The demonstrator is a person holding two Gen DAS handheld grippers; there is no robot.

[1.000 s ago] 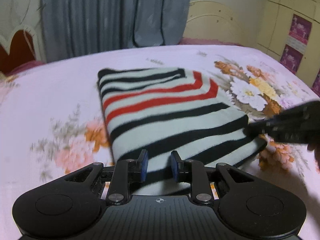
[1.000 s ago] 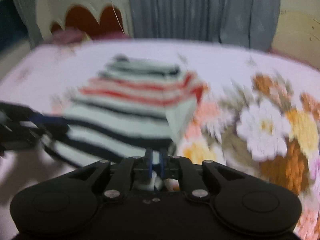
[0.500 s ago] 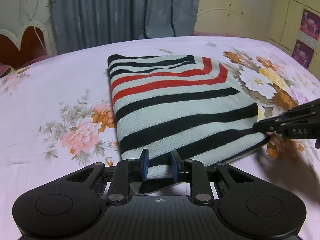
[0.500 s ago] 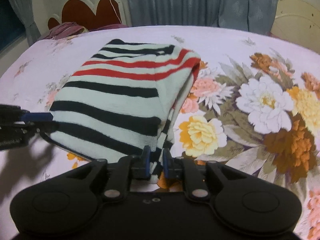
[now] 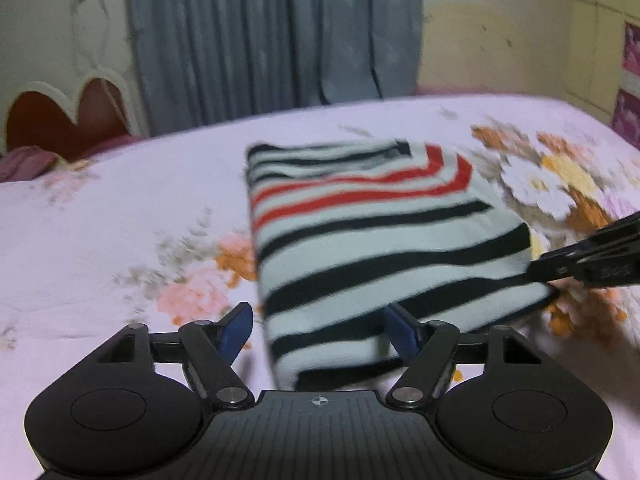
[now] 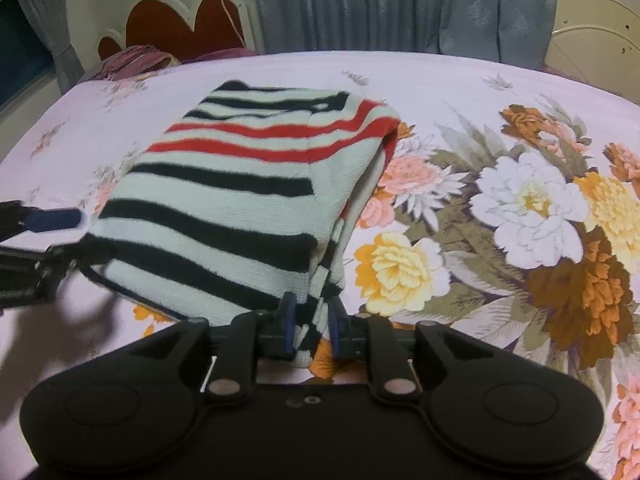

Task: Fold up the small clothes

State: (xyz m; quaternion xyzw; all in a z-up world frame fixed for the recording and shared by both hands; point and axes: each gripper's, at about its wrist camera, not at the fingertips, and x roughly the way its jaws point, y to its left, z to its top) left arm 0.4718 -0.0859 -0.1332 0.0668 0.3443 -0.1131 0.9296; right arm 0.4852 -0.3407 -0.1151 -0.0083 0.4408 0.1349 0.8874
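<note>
A folded striped sweater [image 5: 372, 236], pale green with black and red stripes, lies on the floral bed sheet [image 5: 120, 216]; it also shows in the right wrist view [image 6: 240, 208]. My left gripper [image 5: 320, 328] is open, its blue pads wide apart on either side of the sweater's near left corner. My right gripper [image 6: 311, 326] has its jaws a little apart around the near right corner of the sweater, and I cannot tell whether they pinch the cloth. The right gripper shows at the right in the left wrist view [image 5: 592, 260]. The left gripper shows at the left in the right wrist view [image 6: 44, 236].
The sheet [image 6: 520, 208] spreads all round the sweater, with big printed flowers to the right. A red headboard [image 6: 180, 28] and grey curtains [image 5: 272, 40] stand behind the bed. A purple cloth [image 6: 132, 60] lies by the headboard.
My left gripper has opened wide and let go of the sweater's near corner. The right gripper's jaws have parted slightly. The sweater lies flat where it was.
</note>
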